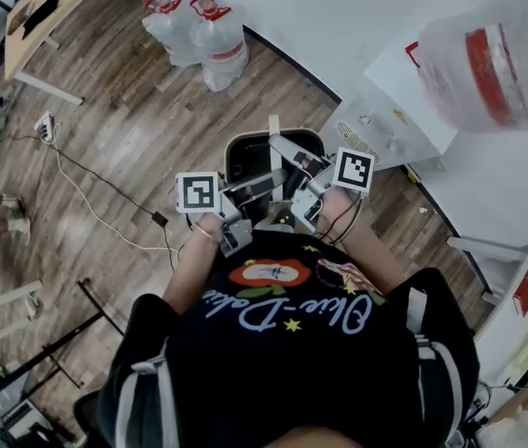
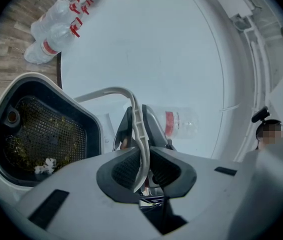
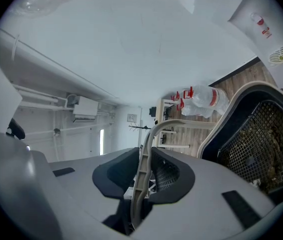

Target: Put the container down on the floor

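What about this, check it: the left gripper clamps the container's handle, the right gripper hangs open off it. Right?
Wrong about the right gripper: it is shut on the handle too; the right gripper view shows the pale handle pinched between its pads. The left gripper does clamp the handle.

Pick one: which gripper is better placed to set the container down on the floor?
Neither on its own. The left gripper and the right gripper are both shut on the same handle, side by side above the container, which hangs over the wood floor. Lowering with both together looks steadier.
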A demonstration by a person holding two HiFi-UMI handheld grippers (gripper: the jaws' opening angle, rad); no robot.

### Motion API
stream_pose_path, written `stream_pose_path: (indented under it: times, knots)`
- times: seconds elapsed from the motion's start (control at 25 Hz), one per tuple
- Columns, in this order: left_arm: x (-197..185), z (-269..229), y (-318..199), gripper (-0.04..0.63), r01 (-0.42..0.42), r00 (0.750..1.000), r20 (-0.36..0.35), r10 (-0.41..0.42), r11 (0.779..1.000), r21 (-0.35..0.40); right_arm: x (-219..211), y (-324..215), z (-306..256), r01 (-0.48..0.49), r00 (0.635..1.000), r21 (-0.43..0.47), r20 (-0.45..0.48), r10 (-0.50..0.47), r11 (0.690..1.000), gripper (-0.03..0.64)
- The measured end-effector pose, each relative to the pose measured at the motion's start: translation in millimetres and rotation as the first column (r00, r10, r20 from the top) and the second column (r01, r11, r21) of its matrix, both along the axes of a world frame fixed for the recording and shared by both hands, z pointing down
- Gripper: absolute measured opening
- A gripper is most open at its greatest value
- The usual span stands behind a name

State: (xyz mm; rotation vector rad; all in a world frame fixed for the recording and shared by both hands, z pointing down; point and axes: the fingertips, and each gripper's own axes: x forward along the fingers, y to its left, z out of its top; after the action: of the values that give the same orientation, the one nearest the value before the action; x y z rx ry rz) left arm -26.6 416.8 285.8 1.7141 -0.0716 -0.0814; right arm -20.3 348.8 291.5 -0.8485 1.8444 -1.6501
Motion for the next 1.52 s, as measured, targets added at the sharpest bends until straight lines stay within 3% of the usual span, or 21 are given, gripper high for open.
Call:
stream_pose_path:
  times: [0.24,0.52,0.96,1.24,1.32,1.44,1.52]
  knots:
    - [-0.2,4.5,-3.7,0.054,-0.047,0.999,0.014,0.047,0.999,-0.015,3.9,-5.5,3.1,-0.05,0.999,0.017,-0.008,0.05,0.999,0.067]
    - [-8.8,5.6,-72.2,0.054,-0.084,0.996,0.039,0.085,0.996,-0.041,-1.7,-72.6,3.2,-0.083,0.997,-0.028,0.005,0.083,0.996,0.067]
    - [-35.1,8.6,-118.9,0.054,-0.138,0.99,0.029,0.139,0.989,-0.044,-24.0,-117.9,5.7,-0.136,0.991,-0.045,-0.012,0.135,0.99,0.067]
    - [-80.3,-0.5,-179.1,0.054,-0.158,0.987,-0.03,0.157,0.986,-0.059,-70.0,-178.6,2.7,-0.16,0.987,-0.053,-0.036,0.158,0.986,0.067]
    - [-77.2,2.9,-173.7,0.054,-0.163,0.987,-0.007,0.163,0.985,-0.06,-64.8,-173.3,3.3,-0.168,0.985,-0.047,-0.034,0.167,0.985,0.067]
    - [-84.8,18.9,-179.0,0.054,-0.179,0.979,0.098,0.177,0.984,0.009,-64.2,-173.1,4.6,-0.183,0.983,-0.042,-0.025,0.182,0.982,0.067]
    - [-88.4,14.4,-184.1,0.054,-0.182,0.982,0.059,0.182,0.983,-0.009,-70.0,-179.8,5.9,-0.188,0.982,-0.042,-0.027,0.187,0.981,0.067]
